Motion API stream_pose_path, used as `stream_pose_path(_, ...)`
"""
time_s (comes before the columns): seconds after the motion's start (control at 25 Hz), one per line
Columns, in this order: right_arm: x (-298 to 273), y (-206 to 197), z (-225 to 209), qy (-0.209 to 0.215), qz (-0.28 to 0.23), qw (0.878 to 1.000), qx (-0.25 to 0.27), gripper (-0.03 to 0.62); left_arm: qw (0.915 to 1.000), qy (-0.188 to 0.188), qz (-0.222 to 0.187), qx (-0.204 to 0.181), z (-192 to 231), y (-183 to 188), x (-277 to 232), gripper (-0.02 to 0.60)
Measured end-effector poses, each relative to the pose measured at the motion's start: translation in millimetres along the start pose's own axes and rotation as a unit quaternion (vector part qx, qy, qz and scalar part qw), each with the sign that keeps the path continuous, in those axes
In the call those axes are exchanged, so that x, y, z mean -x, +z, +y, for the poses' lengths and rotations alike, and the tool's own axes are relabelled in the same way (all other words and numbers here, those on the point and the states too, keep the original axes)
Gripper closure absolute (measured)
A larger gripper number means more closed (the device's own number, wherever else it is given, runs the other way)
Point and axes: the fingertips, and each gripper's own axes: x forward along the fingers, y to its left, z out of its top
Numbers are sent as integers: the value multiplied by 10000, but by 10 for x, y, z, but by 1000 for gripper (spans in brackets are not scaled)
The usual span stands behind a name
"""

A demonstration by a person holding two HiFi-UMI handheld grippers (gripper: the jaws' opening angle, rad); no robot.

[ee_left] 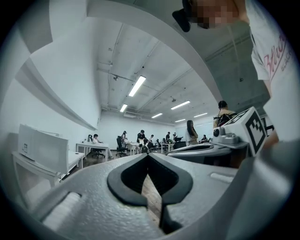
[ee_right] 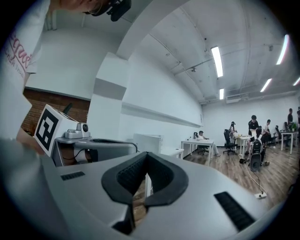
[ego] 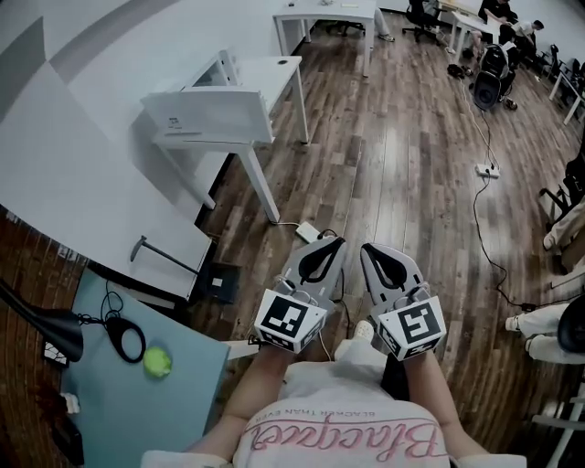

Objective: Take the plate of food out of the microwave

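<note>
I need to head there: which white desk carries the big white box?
The nearer desk, left of centre, bears the white box; the far desk at the top edge has none.

Wood floor (ego: 411, 183), centre and right of the head view:
- white power strip (ego: 486, 170) at upper right, with a black cable (ego: 483, 228) trailing down from it
- white adapter (ego: 306, 231) at centre
- black square pad (ego: 218, 281) left of centre

White desk (ego: 274, 73), upper centre:
- white box (ego: 210, 114) at its lower-left end

Blue table (ego: 101, 411), lower left:
- green ball (ego: 157, 363)
- black cable loop (ego: 126, 340) just beside the ball
- black lamp (ego: 59, 331) at the left edge
</note>
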Motion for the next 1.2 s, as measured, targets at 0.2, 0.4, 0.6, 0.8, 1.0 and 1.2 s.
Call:
stream_pose_path(0.2,-128,7,-390,45,-160,9988,-465,583,9999,159,59,22,115,-5,-412,577)
stream_pose_path(0.4,-77,-55,-754,292,-188,9972,-669,583,9996,255,95,110,11,-45,-807,577)
stream_pose_path(0.6,-53,-127,-1133,351,-43,9967,-726,582,9989,418,60,221,-5,-47,-1131,577)
stream_pose_path(0.8,-41,-244,-1398,424,116,9969,-653,582,9978,613,94,239,-15,-110,-1296,577)
stream_pose_path(1.0,-123,-285,-1447,557,99,9966,-604,583,9975,605,186,313,-18,-231,-1370,577)
stream_pose_path(1.2,-197,-332,-1514,573,192,9966,-558,583,9979,538,188,319,15,-254,-1489,577)
